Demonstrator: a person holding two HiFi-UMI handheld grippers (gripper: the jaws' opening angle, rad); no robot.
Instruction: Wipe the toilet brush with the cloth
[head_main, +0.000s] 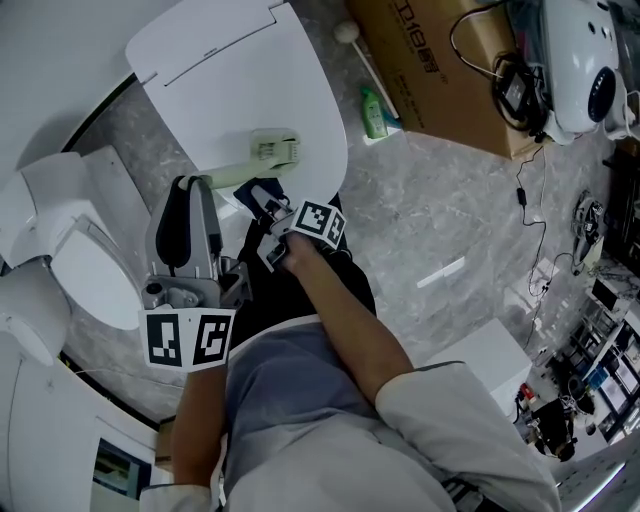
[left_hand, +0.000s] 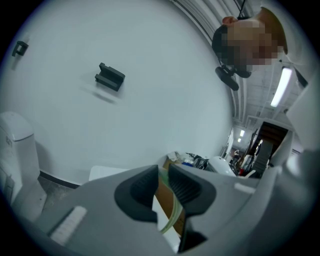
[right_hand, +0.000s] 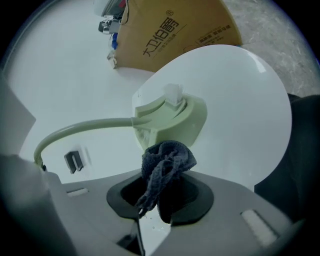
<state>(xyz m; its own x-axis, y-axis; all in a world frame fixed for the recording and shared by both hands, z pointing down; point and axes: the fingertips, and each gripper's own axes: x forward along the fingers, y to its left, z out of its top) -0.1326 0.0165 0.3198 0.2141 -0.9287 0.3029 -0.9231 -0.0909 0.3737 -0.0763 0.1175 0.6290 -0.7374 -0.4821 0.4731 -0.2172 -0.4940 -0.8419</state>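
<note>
Count across all views.
- Grippers: 2, namely the left gripper (left_hand: 161, 179) and the right gripper (right_hand: 159, 192).
- Toilet brush (right_hand: 170, 117): 1. Its thin handle sits between the left jaws and its head is just ahead of the right jaws.
- Cloth (right_hand: 167, 160): 1, dark blue, pinched between the right jaws.
- Cardboard box (right_hand: 170, 30): 1, well beyond the right jaws.
- Green bottle (head_main: 373, 112): 1.
- Dark wall bracket (left_hand: 110, 76): 1, far ahead of the left jaws.

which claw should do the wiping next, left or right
Right. The right claw is shut on the cloth, close to the toilet brush head; the left claw only grips its handle.
</note>
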